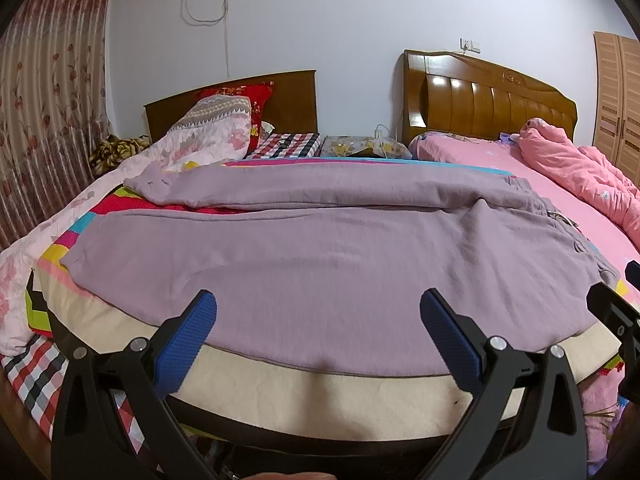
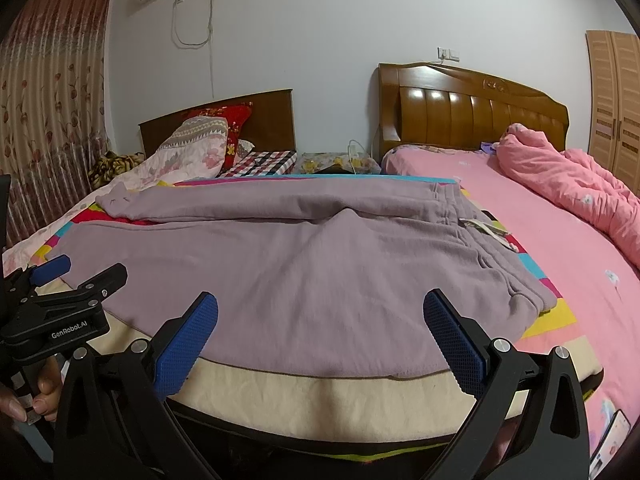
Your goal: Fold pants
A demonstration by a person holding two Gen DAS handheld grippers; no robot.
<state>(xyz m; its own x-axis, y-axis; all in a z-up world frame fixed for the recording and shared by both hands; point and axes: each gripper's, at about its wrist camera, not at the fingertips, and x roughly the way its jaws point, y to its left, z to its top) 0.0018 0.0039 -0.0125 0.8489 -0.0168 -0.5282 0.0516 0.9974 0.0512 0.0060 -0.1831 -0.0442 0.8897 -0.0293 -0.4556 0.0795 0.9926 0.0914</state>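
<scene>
Two wooden headboards (image 1: pixel 488 100) stand against a white wall (image 1: pixel 360 20), floral curtain (image 1: pixel 44 100) at left.

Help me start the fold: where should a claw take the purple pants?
Probably at the near leg's hem, coming from the left: that leg lies flat with its end free on the blanket, so the open left claw could pinch it and carry it toward the waistband.

Matt fleecy cloth pants (image 1: pixel 320 248), glossy wood headboard (image 1: pixel 492 100)
</scene>
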